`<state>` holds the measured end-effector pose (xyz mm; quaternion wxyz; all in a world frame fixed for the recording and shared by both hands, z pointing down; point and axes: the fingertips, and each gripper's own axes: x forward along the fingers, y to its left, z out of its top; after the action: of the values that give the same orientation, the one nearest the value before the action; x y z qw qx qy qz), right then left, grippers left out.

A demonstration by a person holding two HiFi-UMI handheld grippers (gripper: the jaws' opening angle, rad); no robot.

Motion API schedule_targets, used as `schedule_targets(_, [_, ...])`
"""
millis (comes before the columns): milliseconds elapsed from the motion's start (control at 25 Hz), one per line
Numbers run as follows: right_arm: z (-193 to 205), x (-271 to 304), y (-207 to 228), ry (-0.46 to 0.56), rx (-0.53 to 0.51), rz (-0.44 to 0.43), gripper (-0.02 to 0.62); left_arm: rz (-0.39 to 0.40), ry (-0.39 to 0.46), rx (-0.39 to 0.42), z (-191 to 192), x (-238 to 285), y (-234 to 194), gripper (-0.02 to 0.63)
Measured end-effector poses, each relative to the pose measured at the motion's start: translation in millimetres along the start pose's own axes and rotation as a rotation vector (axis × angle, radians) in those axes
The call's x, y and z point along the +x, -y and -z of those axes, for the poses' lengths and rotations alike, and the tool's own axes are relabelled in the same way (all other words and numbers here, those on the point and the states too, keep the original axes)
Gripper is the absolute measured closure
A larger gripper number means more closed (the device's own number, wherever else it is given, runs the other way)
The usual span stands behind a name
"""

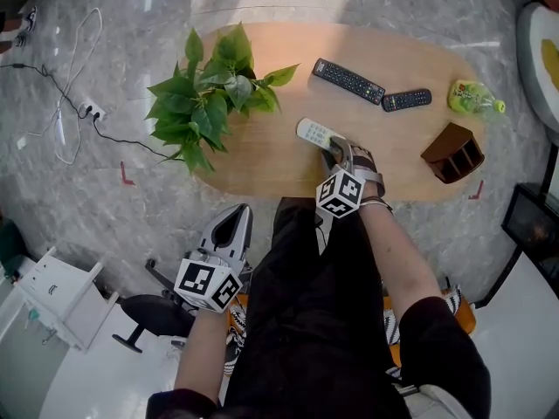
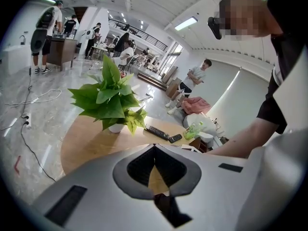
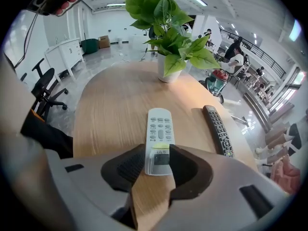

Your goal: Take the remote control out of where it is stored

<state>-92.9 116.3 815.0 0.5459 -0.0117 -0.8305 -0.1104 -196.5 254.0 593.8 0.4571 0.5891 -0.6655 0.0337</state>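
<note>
**Remote out of storage, lying loose on the table**

Found the right gripper (image 3: 158, 152) with jaws apart, flanking the near end of the white remote control (image 3: 159, 126) without clamping it. Saw that remote lying flat on the wooden table (image 3: 106, 109), near a long black remote (image 3: 219, 129). Noted the brown holder (image 1: 452, 153) well apart toward the table's right end, seemingly empty. Found the left gripper (image 2: 154, 150) closed on nothing, held short of the table. Judged the taking-out done, with only drawing the right gripper clear seemingly left.
</note>
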Motion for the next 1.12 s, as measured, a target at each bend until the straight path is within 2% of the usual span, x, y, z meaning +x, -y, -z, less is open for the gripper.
schedule_targets(240, [-16.6, -25.7, 2.5, 0.022, 0.016, 0.015, 0.453, 0.008, 0.04, 0.032, -18.7, -10.3, -0.1, 0.6])
schedule_targets(360, [-26.6, -53.0, 11.6, 0.053, 0.064, 0.032, 0.454, 0.019, 0.08, 0.053, -40.7, -18.3, 7.5, 0.6])
schedule_targets(520, [-41.9, -95.4, 42.3, 0.118, 0.187, 0.069, 0.454, 0.038, 0.159, 0.094, -87.4, -23.6, 25.3, 0.6])
schedule_targets(800, [-60.6, -200.2, 100.6, 0.293, 0.435, 0.181, 0.459, 0.075, 0.297, 0.218, -163.7, -33.8, 70.6, 0.6])
schedule_targets(880, [-52.8, -235.9, 118.3, 0.349, 0.534, 0.228, 0.551, 0.079, 0.325, 0.252, -177.9, -38.7, 85.7, 0.6])
schedule_targets(1000, [-33.9, -289.8, 142.7, 0.433, 0.661, 0.288, 0.587, 0.082, 0.359, 0.302, -191.9, -42.6, 110.9, 0.6])
schedule_targets(1120, [-12.4, -344.8, 156.1, 0.521, 0.74, 0.336, 0.588, 0.087, 0.387, 0.337, -194.2, -44.8, 141.0, 0.6])
